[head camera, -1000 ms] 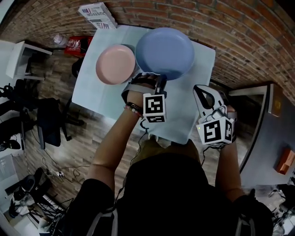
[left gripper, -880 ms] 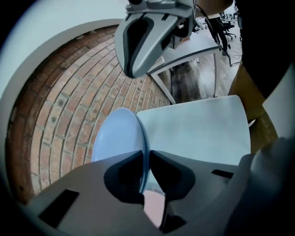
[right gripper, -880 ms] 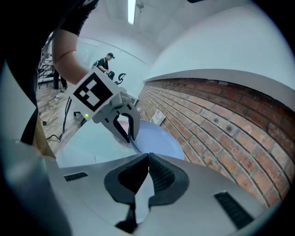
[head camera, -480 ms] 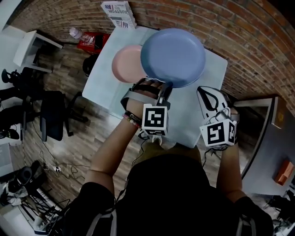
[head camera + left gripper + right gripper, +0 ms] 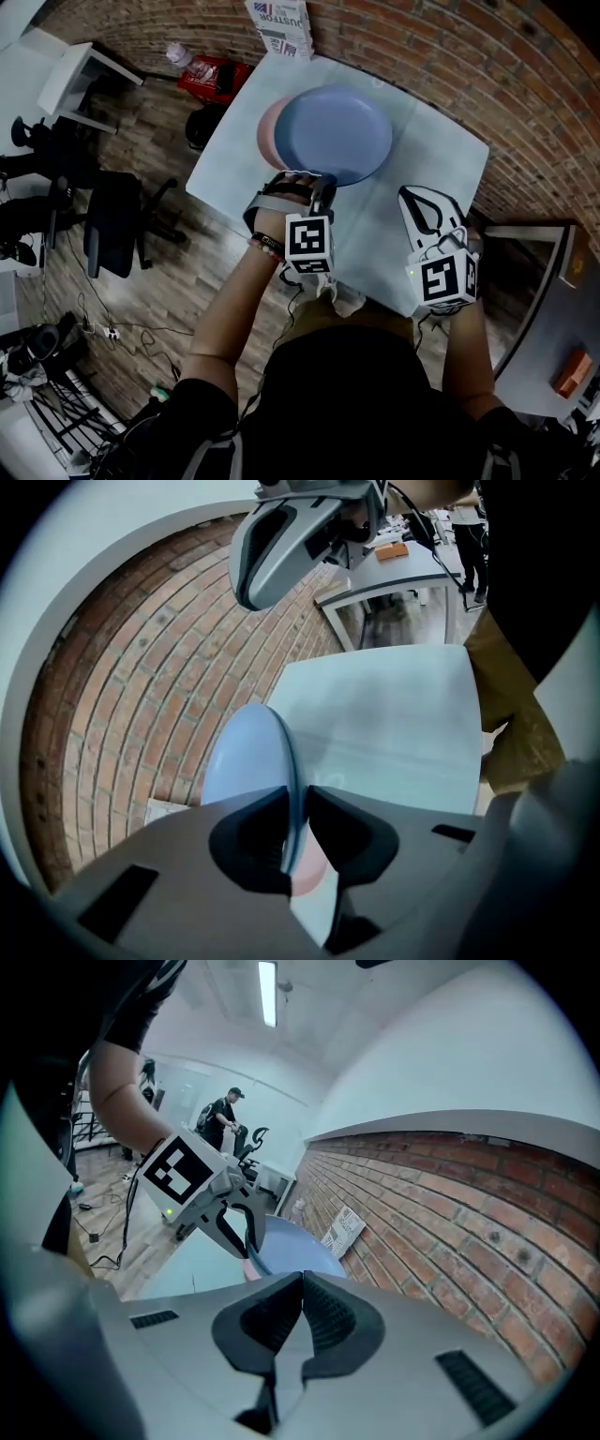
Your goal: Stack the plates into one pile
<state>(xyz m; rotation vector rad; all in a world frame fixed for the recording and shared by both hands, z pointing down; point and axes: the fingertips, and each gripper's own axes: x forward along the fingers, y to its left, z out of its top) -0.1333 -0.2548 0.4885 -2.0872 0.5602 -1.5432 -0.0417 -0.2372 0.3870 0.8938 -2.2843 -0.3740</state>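
A large blue plate [image 5: 335,133] lies over a smaller pink plate [image 5: 269,131] on the pale blue table [image 5: 427,155]; only the pink plate's left edge shows. My left gripper [image 5: 323,180] is at the blue plate's near rim. In the left gripper view its jaws [image 5: 298,817] are opening, the blue rim [image 5: 246,761] is still between them, the pads barely leave it, and the pink plate [image 5: 305,883] shows below. My right gripper [image 5: 422,199] hovers over the table's right part, shut with nothing in it [image 5: 302,1302]. It looks at the left gripper [image 5: 230,1232] and blue plate [image 5: 300,1241].
A printed box [image 5: 281,19] stands at the table's far edge by the brick wall [image 5: 450,56]. A red pack of bottles [image 5: 211,70] and a black chair [image 5: 112,234] are on the floor at left. A grey desk [image 5: 544,309] stands at right.
The blue plate, carried by my left gripper, has moved left over the pink plate and now covers most of it. The right gripper has stayed shut in about the same place.
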